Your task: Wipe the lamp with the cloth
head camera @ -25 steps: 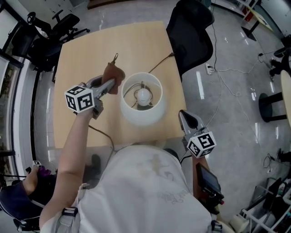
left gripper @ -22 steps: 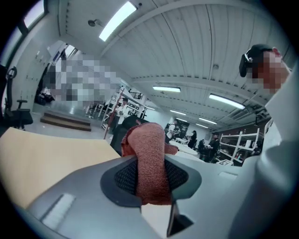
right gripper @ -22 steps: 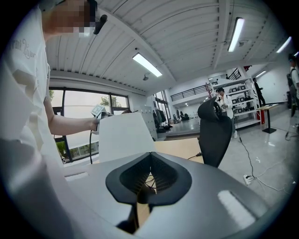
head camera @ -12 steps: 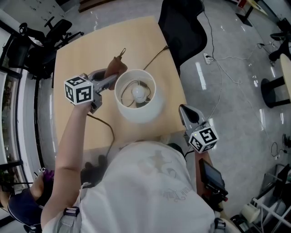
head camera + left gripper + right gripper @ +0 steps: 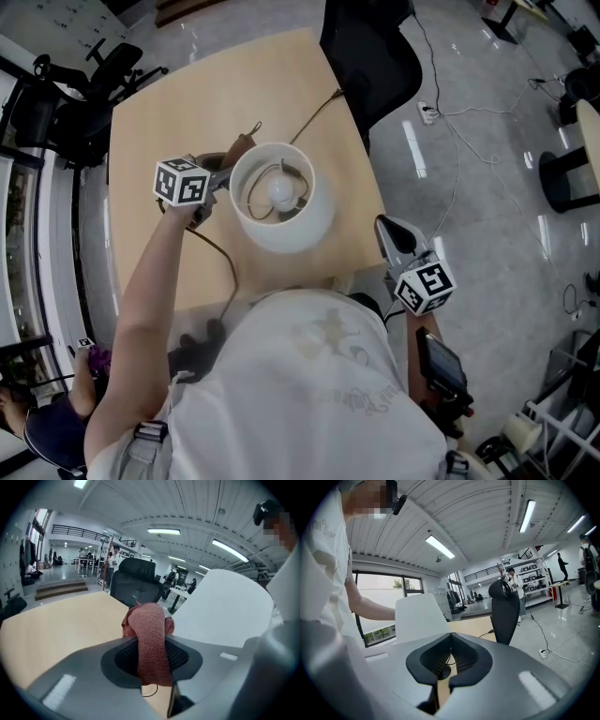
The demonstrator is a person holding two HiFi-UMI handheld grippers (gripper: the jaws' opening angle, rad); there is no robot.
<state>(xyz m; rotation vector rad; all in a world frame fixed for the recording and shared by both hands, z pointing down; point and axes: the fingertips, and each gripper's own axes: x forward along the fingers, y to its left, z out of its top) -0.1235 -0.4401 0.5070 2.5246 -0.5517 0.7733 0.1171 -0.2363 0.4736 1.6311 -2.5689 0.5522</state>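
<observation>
Lower than a second ago, the left gripper [image 5: 221, 175] has sunk with the cloth [image 5: 238, 148] from above the lamp shade's rim to beside the shade's outer wall, so in the head view most of the cloth is now tucked behind the rim. Its jaws are clamped on the reddish-brown cloth, which bunches up past the fingertips and hangs down between the pads in the left gripper view. That view shows the bunched end just beside the white lamp shade [image 5: 302, 223], but contact between them cannot be made out.

On the wooden table [image 5: 159, 94] the lamp stands close to the right edge, nearer the person's side than the far edge. Its bulb [image 5: 283, 192] shows inside the open top of the shade. A brown cord [image 5: 321, 105] runs across the table from the lamp toward the far right corner, where a black office chair [image 5: 367, 47] stands.

Off the near right corner of the table, over the floor, the right gripper [image 5: 391, 231] hangs with its jaws closed together and nothing between them, well apart from the lamp
</observation>
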